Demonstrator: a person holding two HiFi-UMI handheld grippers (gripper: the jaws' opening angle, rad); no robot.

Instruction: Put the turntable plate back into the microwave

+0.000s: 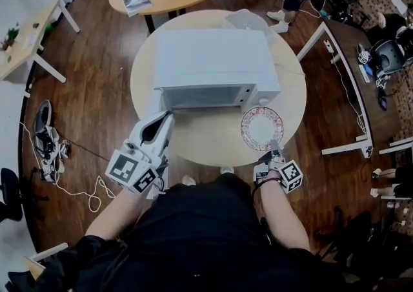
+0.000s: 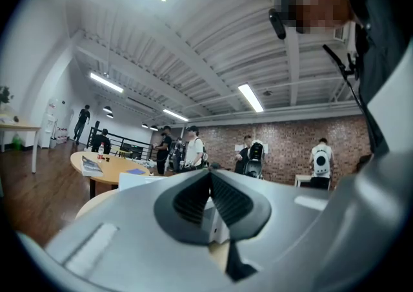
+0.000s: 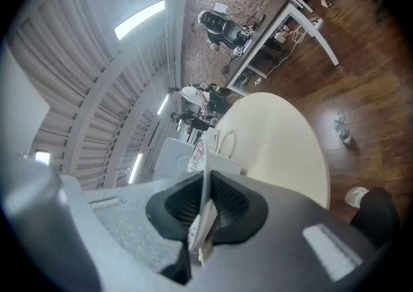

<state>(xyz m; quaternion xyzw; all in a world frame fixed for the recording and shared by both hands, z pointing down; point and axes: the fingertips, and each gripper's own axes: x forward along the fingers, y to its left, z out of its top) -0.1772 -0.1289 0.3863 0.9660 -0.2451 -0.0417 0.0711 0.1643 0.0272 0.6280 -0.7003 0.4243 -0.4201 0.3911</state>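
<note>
Nearest the person, the right gripper (image 1: 276,154) has its jaws closed on the near rim of the plate (image 1: 262,128). The right gripper view shows the rim edge-on, pinched between the pads. The plate reaches away from the jaws over the table (image 1: 193,145), roughly flat and tipped slightly down. It hangs just in front of the right end of the microwave (image 1: 213,64), the end with the knobs.

That is the relation the coming move turns on. The plate lies forward of the jaws and right of the oven's window, so the chamber is ahead and to the left. I judge the right hand has to carry the plate leftward before pushing it in, far rim first. A round plate has no long axis, so only its tilt matters.

The left gripper (image 1: 164,117) points level at the left front corner of the microwave. Its jaws are together with nothing between them (the white corner shows only beyond the pads). It is the nearer gripper to that corner, yet it holds nothing. I cannot tell from above whether the door stands open.
</note>
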